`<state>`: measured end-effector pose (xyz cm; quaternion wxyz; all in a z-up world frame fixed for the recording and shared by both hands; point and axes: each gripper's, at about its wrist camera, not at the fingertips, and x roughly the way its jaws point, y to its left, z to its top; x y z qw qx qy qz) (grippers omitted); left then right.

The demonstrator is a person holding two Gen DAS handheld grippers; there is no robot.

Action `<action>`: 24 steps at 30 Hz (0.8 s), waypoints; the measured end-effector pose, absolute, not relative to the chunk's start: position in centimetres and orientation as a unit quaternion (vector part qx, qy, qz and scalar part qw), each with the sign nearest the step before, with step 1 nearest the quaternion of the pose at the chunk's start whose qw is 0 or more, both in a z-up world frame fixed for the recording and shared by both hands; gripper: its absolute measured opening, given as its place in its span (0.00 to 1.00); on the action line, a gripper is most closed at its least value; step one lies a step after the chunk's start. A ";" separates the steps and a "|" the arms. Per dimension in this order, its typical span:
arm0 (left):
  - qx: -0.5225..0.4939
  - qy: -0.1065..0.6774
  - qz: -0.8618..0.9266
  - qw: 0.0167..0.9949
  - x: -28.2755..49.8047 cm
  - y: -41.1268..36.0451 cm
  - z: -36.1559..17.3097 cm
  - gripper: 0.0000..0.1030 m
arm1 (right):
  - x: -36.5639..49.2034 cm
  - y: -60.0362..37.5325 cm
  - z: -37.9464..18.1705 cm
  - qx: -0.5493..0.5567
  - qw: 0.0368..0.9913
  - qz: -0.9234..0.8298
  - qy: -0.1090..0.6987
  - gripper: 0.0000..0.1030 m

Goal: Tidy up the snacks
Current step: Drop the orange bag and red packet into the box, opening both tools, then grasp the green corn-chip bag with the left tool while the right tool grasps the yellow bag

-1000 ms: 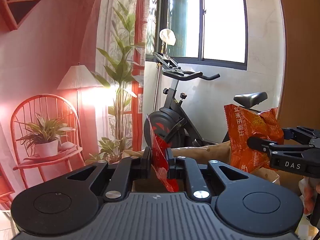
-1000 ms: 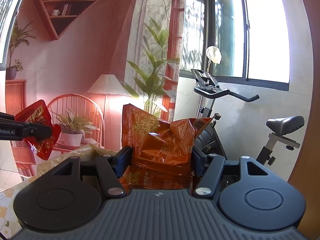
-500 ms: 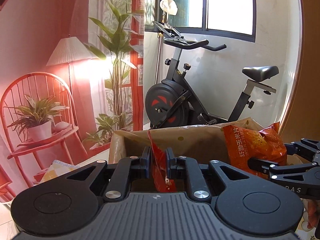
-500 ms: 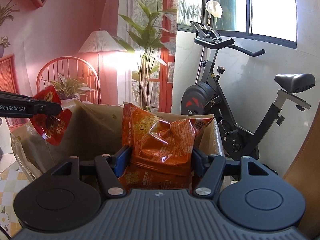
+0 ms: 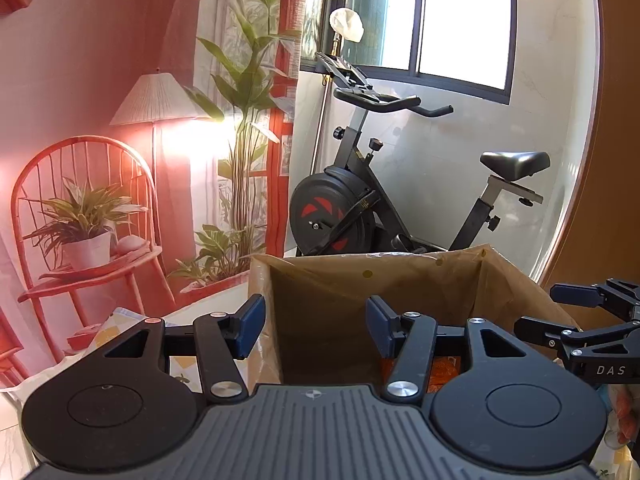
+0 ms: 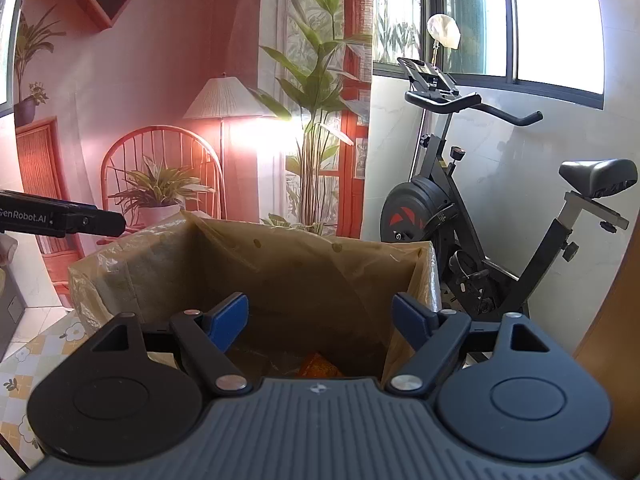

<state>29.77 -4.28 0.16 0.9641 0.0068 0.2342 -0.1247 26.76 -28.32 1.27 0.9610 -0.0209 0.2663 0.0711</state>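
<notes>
Nearest, left gripper (image 5: pixel 316 326): blue pads apart and opening, nothing between them; it points down over the near left corner of the box. Right gripper (image 6: pixel 320 320): blue pads wide apart and opening, nothing between them, aimed into the box mouth.

Below, orange snack packet (image 6: pixel 318 366): lies at the bottom of the box, only a small part showing past the right gripper's body. In the left wrist view a strip of orange packet (image 5: pixel 446 364) shows low inside the box behind the gripper's right finger. A red packet cannot be made out.

Cardboard box (image 6: pixel 280 252): open-topped, lined with clear plastic film, standing on a floor of patterned tiles (image 6: pixel 28 356).

Behind the box, exercise bike (image 6: pixel 460 208): black, red marks on the flywheel, against a white wall under a window (image 6: pixel 556 20).

Farthest, painted backdrop (image 6: pixel 160 80): red chair, potted plant, floor lamp, tall leafy stems.
</notes>
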 end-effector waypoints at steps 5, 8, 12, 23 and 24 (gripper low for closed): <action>-0.001 0.225 -0.101 0.969 26.7 -1.6 0.3 0.57 | 24.3 -28.8 1.9 -0.009 0.963 0.088 0.254 0.79; -0.018 0.224 -0.088 0.971 25.1 0.1 -0.1 0.57 | 22.6 -28.6 1.8 -0.002 0.965 0.091 0.245 0.80; -0.027 0.221 -0.059 0.973 22.8 2.0 -0.8 0.57 | 20.5 -28.1 1.4 -0.001 0.968 0.095 0.230 0.84; -0.024 0.244 -0.028 0.969 17.3 3.9 -5.8 0.56 | 15.1 -27.9 -2.5 -0.014 0.966 0.095 0.242 0.84; -0.027 0.249 -0.028 0.968 17.1 3.9 -6.4 0.56 | 14.7 -28.0 -3.0 -0.018 0.965 0.091 0.244 0.84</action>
